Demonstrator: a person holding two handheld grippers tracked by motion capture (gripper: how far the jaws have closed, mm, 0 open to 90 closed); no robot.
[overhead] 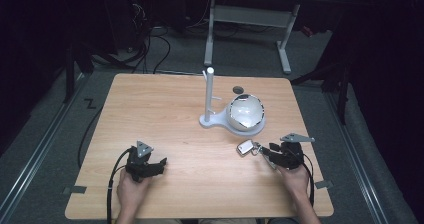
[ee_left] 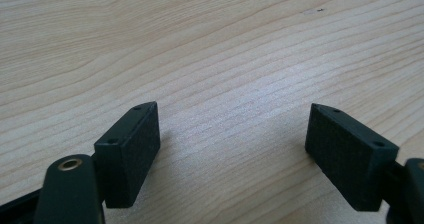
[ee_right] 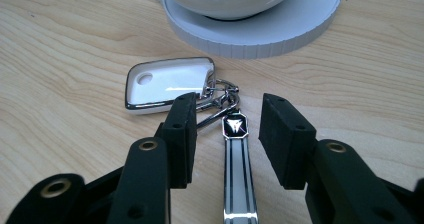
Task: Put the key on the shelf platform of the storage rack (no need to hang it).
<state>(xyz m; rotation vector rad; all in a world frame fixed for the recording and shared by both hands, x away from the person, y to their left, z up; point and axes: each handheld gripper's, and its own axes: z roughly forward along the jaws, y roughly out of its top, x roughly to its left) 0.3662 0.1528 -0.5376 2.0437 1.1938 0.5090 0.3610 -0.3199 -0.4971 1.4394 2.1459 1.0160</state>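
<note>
While the left gripper (overhead: 161, 163) rests near the front left of the wooden table (overhead: 160, 114) with its jaws spread wide over bare wood, the right gripper (overhead: 264, 152) lies low at the front right, its jaws set either side of a key fob's metal strap (ee_right: 239, 174). In the right gripper view the two black pads stand apart, with the chrome-edged strap and its dark badge lying between them; neither pad presses on it, though the left pad overlaps the key rings (ee_right: 220, 96) and the near corner of the white key fob (ee_right: 167, 84). The fob lies flat on the table, chrome-rimmed, with a small hole near one end, and points away from the jaws toward the stand.

Just beyond the fob sits the round white base of a stand (ee_right: 280, 29), its ribbed edge near the fob but apart from it. On that base rests a glossy white bowl (overhead: 245, 112), and from the base's other end a slim white post (overhead: 209, 96) rises upright. A small dark round fitting (overhead: 238, 90) shows in the tabletop behind the bowl. In the high view a hand (overhead: 295, 176) holds the right gripper from the table's near edge, a cable trailing back along the wrist. Behind the table, a white-legged desk (overhead: 250, 19) and loose cables lie in shadow.
</note>
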